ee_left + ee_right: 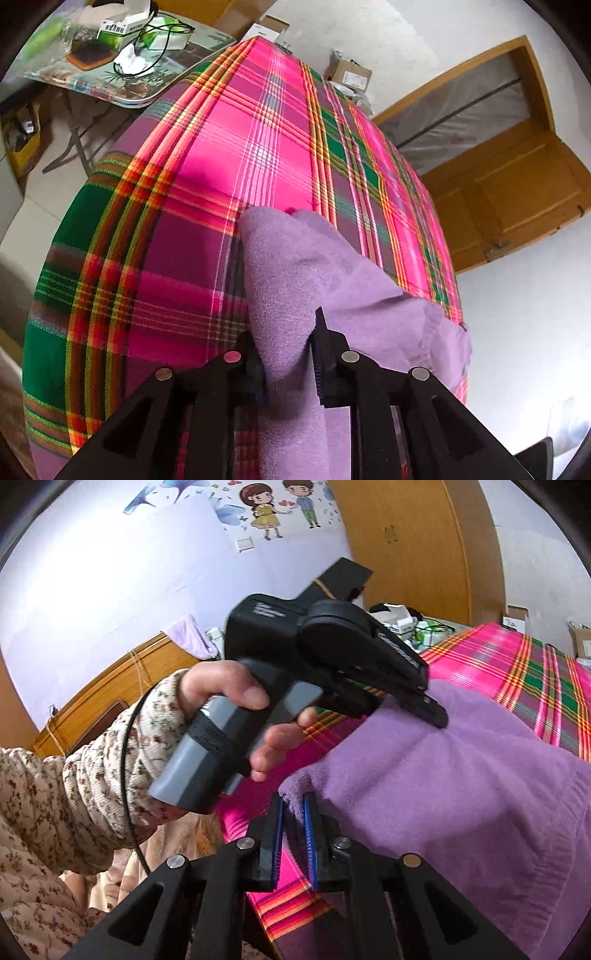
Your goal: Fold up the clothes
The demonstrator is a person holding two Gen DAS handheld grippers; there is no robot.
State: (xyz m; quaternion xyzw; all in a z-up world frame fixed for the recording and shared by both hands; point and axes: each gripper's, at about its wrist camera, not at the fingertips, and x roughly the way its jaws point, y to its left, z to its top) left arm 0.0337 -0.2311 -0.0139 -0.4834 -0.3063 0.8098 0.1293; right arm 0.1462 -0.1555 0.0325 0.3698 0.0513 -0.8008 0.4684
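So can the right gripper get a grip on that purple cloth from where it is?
Probably yes. The right gripper sits at the edge of the purple cloth, fingers apart around its corner, with nothing between. The left gripper already pinches the cloth farther along, clear of that corner.

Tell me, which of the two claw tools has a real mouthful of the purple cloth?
The left gripper: thick purple cloth bunches between its fingers. The right gripper has only a corner at its blue pads.
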